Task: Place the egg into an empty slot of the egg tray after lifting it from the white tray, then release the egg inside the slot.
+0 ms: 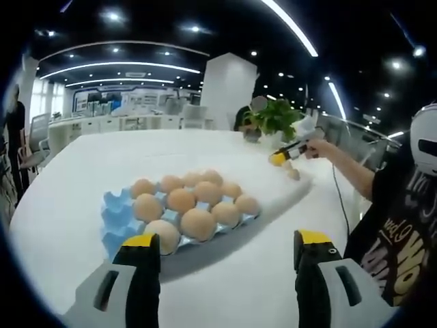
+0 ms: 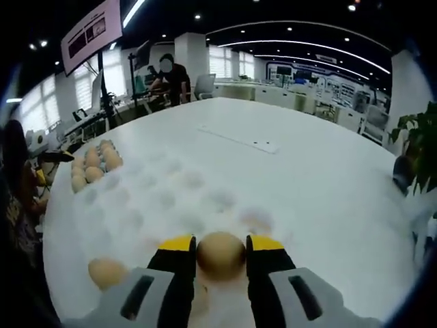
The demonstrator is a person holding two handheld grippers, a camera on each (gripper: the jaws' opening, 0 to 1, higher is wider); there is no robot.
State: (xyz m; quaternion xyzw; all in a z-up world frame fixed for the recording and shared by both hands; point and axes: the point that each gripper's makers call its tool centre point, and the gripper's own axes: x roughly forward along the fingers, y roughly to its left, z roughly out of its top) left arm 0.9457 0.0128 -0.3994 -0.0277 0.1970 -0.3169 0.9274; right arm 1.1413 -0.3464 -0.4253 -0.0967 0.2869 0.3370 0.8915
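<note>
A blue egg tray (image 1: 113,217) sits just past my left gripper (image 1: 227,247), holding several brown eggs (image 1: 198,222); its left column of slots is bare. The left jaws stand wide open with nothing between them. In the right gripper view, my right gripper (image 2: 220,246) is low over the white dimpled tray (image 2: 171,195), its yellow-tipped jaws pressed against both sides of a brown egg (image 2: 220,255). Another egg (image 2: 107,271) lies on the white tray to the left. The right gripper (image 1: 281,158) is also visible over the white tray (image 1: 273,195), with an egg (image 1: 293,173) beside it.
The blue tray with eggs (image 2: 92,164) is far left in the right gripper view. A potted plant (image 1: 276,117) stands behind the white tray. The person's black shirt (image 1: 396,232) is at the right. A seated person (image 2: 171,75) is at a far desk.
</note>
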